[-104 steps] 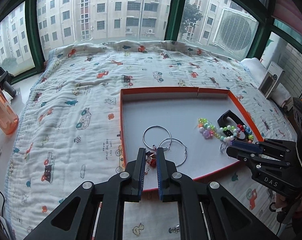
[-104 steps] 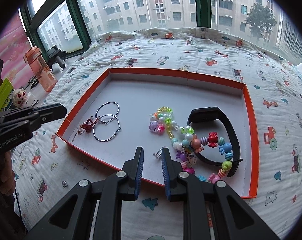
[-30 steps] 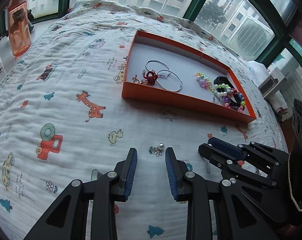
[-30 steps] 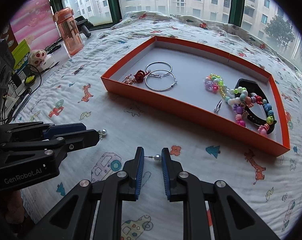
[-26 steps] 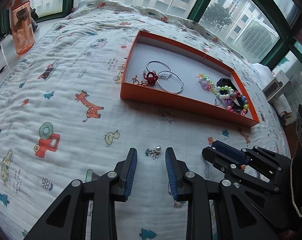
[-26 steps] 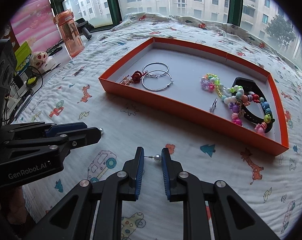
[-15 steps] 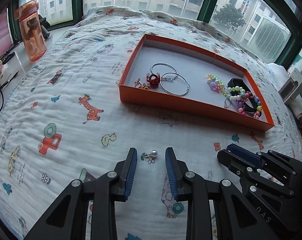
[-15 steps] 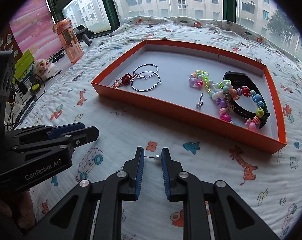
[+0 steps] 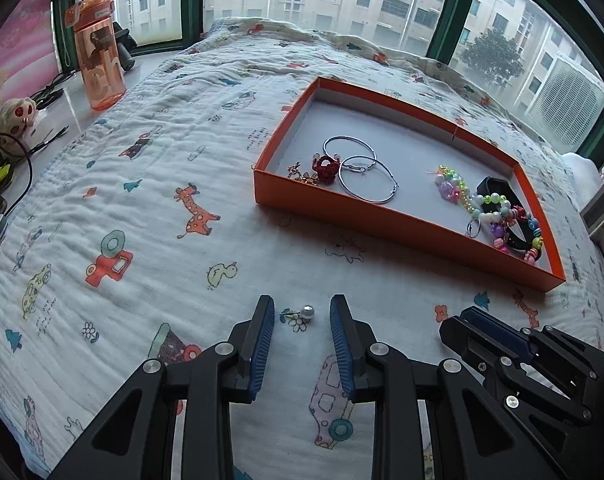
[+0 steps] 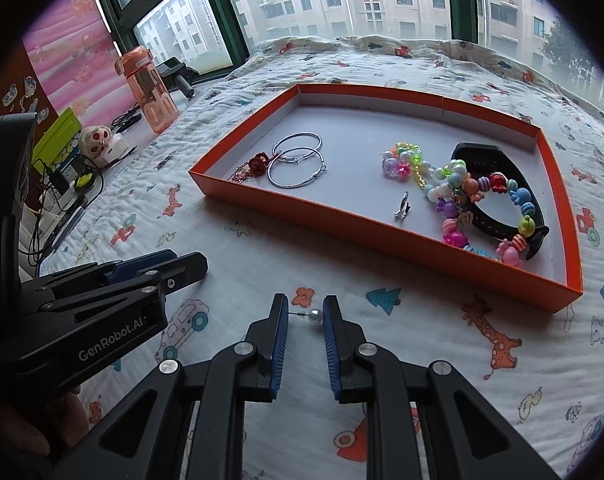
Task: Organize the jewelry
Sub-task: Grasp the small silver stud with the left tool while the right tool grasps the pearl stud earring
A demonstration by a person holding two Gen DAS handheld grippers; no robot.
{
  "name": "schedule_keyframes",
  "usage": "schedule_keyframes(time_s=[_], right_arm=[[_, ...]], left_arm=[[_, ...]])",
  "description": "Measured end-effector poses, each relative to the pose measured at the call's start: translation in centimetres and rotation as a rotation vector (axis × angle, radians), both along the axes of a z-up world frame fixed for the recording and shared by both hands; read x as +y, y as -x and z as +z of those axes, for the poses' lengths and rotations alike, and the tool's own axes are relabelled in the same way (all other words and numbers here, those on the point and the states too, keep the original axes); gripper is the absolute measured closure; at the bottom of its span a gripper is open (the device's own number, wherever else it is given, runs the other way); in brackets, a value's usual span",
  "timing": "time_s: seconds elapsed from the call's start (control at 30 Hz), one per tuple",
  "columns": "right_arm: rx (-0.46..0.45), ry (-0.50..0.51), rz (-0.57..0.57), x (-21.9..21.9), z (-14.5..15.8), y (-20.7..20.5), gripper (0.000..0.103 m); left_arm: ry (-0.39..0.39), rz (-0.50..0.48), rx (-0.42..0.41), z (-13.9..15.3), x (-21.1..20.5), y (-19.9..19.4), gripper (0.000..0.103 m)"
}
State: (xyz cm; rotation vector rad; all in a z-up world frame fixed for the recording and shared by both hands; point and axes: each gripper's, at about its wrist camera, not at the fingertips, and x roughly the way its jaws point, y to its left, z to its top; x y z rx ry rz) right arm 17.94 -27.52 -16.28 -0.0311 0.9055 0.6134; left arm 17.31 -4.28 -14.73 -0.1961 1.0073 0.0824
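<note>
Pearl stud earrings: two counted. One (image 10: pixel 316 315) pinched between right gripper (image 10: pixel 305 317) pads, bottom centre of right view. Other (image 9: pixel 307 312) lay on blanket (image 9: pixel 150 216) between left gripper (image 9: pixel 301 316) fingers, jaws narrowly parted, not touching it. Orange tray (image 10: pixel 382 236) at centre right held two hoop earrings (image 10: pixel 296 168), one red charm (image 10: pixel 258 162), one ring (image 10: pixel 402 206), one bead bracelet (image 10: pixel 462 196), one black band (image 10: pixel 498 216). One orange bottle (image 9: pixel 98 52) upper left.
</note>
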Motion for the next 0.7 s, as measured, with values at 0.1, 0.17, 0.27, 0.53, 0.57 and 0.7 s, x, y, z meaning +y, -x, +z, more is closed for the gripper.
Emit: schedule_keyframes(time_s=[0.1, 0.17, 0.27, 0.53, 0.57, 0.7], right_arm=[[0.004, -0.011, 0.003, -0.22, -0.01, -0.10, 0.082], [0.005, -0.018, 0.004, -0.29, 0.00, -0.11, 0.082], [0.006, -0.022, 0.006, -0.33, -0.01, -0.12, 0.082], [0.005, -0.022, -0.001, -0.36, 0.08, -0.05, 0.082], [0.005, -0.022, -0.003, -0.35, 0.08, -0.04, 0.082], [0.004, -0.019, -0.011, -0.48, 0.18, 0.05, 0.082]], left_arm=[[-0.011, 0.021, 0.000, 0.02, -0.21, 0.11, 0.072], [-0.017, 0.029, 0.000, 0.00, -0.30, 0.13, 0.072], [-0.016, 0.039, -0.001, 0.01, -0.29, 0.12, 0.073], [-0.019, 0.039, 0.000, 0.03, -0.20, 0.02, 0.083], [-0.018, 0.038, 0.000, 0.03, -0.15, 0.01, 0.084], [-0.034, 0.026, -0.007, 0.01, -0.32, 0.07, 0.084]])
